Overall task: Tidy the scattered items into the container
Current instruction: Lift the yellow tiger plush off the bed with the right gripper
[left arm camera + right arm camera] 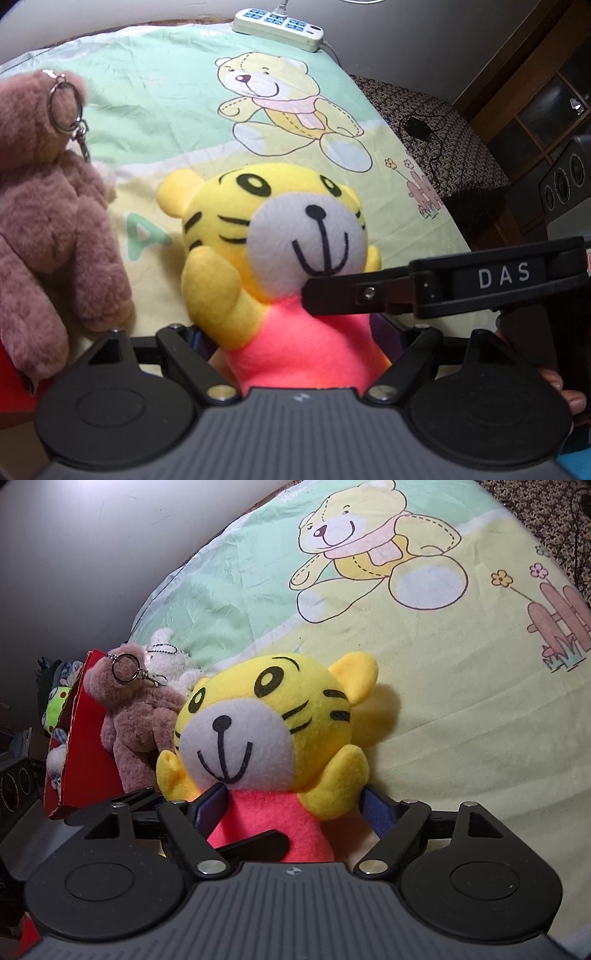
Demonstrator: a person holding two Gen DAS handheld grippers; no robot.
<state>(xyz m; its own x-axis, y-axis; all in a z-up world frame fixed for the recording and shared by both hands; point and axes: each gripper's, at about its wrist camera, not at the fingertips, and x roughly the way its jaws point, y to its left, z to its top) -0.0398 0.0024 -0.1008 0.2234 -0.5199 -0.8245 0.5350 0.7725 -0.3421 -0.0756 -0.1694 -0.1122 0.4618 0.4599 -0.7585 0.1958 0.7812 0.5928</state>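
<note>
Handling call first: the yellow tiger plush toy with white muzzle, black stripes and pink felt torso point(266, 738) looks light, soft and squashy. It won't crack or slip much, but it will sag and swing if taken by an ear or an arm. Best hold is across the pink torso just under the head, squeezing enough to bunch the stuffing. It lies face-up on the pale green-and-yellow cartoon-bear sheet point(443, 720), head to the far side and arms raised, with both tools at its near end. Right tool point(293, 808) is spread wide: its blue pads flank the torso and sheet shows beside the right-hand pad, so no grip. Left tool point(295, 332) has the torso filling its gap, but its pads are hidden, so I cannot tell whether it is pinching. To the left, just beside the tiger, is a fluffy brown bear plush with a metal keyring point(136, 720). It leans against the red cardboard box point(85, 738), likely the container.
</note>
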